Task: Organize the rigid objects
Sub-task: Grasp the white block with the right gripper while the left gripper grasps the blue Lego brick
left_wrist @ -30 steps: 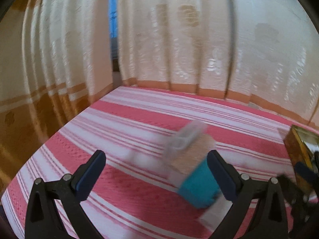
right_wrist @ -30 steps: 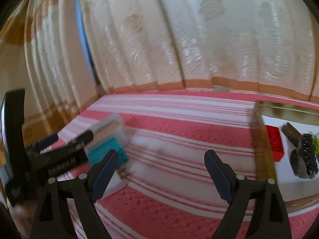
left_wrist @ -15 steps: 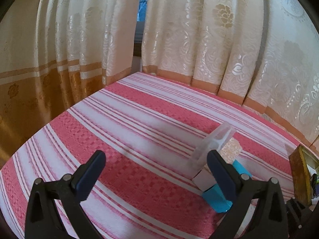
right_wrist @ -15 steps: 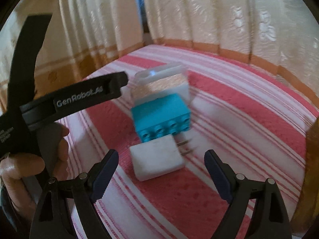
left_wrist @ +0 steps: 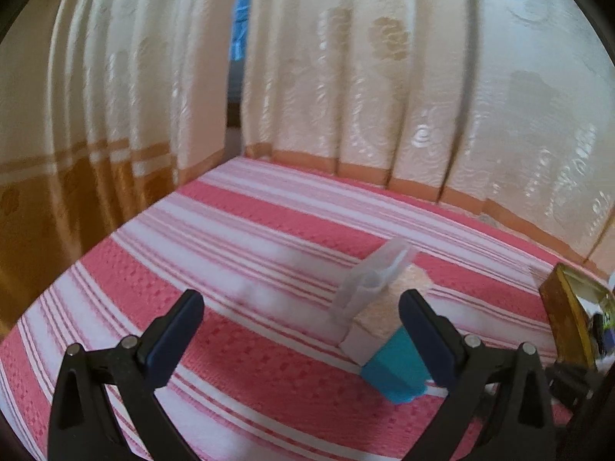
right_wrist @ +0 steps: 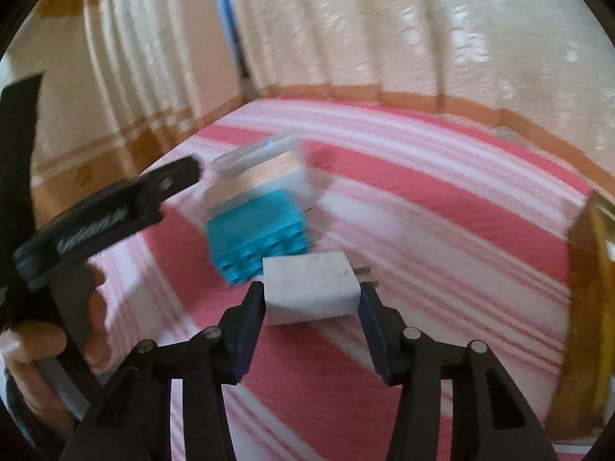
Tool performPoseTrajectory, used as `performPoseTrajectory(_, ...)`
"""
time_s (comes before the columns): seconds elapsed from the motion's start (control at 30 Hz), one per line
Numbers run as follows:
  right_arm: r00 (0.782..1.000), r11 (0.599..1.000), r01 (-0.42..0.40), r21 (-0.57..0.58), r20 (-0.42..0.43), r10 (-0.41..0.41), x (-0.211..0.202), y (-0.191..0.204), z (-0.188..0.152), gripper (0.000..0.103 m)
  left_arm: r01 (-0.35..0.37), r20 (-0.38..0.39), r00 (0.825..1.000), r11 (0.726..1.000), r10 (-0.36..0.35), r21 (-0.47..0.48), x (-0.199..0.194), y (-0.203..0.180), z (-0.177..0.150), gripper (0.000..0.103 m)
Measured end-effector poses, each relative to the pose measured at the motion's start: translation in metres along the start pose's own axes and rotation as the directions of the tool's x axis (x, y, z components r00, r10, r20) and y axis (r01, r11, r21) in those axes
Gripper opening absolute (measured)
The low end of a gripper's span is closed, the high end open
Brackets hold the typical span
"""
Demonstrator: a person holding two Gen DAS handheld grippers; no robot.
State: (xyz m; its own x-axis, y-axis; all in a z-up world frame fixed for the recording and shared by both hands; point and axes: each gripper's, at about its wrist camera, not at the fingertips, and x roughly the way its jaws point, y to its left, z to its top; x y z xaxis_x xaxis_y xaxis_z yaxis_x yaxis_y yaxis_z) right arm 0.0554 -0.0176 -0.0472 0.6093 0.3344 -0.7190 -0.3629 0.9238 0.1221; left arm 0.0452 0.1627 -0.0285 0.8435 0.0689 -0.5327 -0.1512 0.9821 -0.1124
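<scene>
Cream curtains hang behind the striped bed (right_wrist: 442, 199), where the right hand-held gripper (right_wrist: 312, 296) has just squeezed in on the white plug adapter (right_wrist: 311, 288) beside the blue brick (right_wrist: 257, 234), ready to lift it, while the left hand-held gripper (left_wrist: 301, 328) waits wide

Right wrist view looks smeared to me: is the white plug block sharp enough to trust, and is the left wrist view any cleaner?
Right wrist view: motion blur smears the teal plastic brick and striped cloth, while the white plug adapter between the right gripper pads stays fairly crisp. Left wrist view: milder blur, curtains soft, fisheye bending the red-and-white striped cloth; left gripper sharp.
</scene>
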Motion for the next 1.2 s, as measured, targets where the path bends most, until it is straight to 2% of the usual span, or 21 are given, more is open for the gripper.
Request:
performPoseTrajectory(0.13, 0.996, 0.996, 0.071, 0.052, 0.049, -0.074, -0.009, -0.02, 0.004, 0.05, 0.038, 0.03, 0.999, 0.998, -0.039, 0.042, -0.01, -0.014, -0.002, 0.103)
performPoseTrajectory(0.23, 0.99, 0.991, 0.116, 0.07, 0.077, -0.121, -0.013, -0.032, 0.007, 0.05, 0.086, -0.015, 0.996, 0.996, -0.086, 0.01, -0.012, -0.025, -0.009, 0.102)
performPoseTrajectory(0.33, 0.976, 0.983, 0.175, 0.051, 0.12, -0.18, -0.023, -0.037, 0.008, 0.05, 0.026, -0.025, 0.999, 0.999, -0.027, -0.039, -0.015, -0.035, -0.014, 0.102)
performPoseTrajectory(0.43, 0.968, 0.979, 0.2, 0.039, 0.147, -0.204, -0.031, -0.038, 0.008, 0.05, 0.019, -0.072, 0.997, 0.995, -0.026, -0.094, -0.008, -0.045, -0.018, 0.102)
performPoseTrajectory(0.53, 0.961, 0.976, 0.215, 0.029, 0.174, -0.216, -0.036, -0.038, 0.01, 0.05, -0.045, -0.108, 0.994, 0.991, 0.031, -0.124, 0.001, -0.057, -0.018, 0.1)
performPoseTrajectory(0.6, 0.956, 0.975, 0.22, 0.033, 0.191, -0.222, -0.043, -0.04, 0.009, 0.05, -0.068, -0.122, 0.991, 0.984, 0.049, -0.162, 0.008, -0.064, -0.018, 0.1)
performPoseTrajectory(0.63, 0.953, 0.974, 0.222, 0.037, 0.202, -0.225, -0.047, -0.042, 0.01, 0.05, -0.08, -0.133, 0.989, 0.981, 0.057, -0.175, 0.011, -0.068, -0.018, 0.096)
performPoseTrajectory(0.73, 0.949, 0.972, 0.232, 0.031, 0.214, -0.233, -0.052, -0.048, 0.009, 0.05, -0.153, -0.184, 0.977, 0.962, 0.112, -0.227, 0.024, -0.072, -0.018, 0.092)
performPoseTrajectory(0.83, 0.95, 0.972, 0.232, 0.03, 0.208, -0.233, -0.053, -0.053, 0.007, 0.05, -0.18, -0.237, 0.965, 0.937, 0.109, -0.301, 0.036, -0.066, -0.021, 0.09)
performPoseTrajectory(0.87, 0.95, 0.972, 0.232, 0.032, 0.207, -0.234, -0.053, -0.054, 0.007, 0.05, -0.185, -0.23, 0.966, 0.937, 0.118, -0.296, 0.035, -0.067, -0.02, 0.088)
performPoseTrajectory(0.97, 0.95, 0.972, 0.23, 0.041, 0.205, -0.234, -0.054, -0.058, 0.007, 0.05, -0.158, -0.22, 0.971, 0.936, 0.09, -0.314, 0.034, -0.065, -0.021, 0.077)
performPoseTrajectory(1.2, 0.949, 0.974, 0.224, 0.033, 0.22, -0.225, -0.059, -0.056, 0.005, 0.05, -0.042, -0.169, 0.985, 0.929, -0.022, -0.368, 0.021, -0.049, -0.028, 0.077)
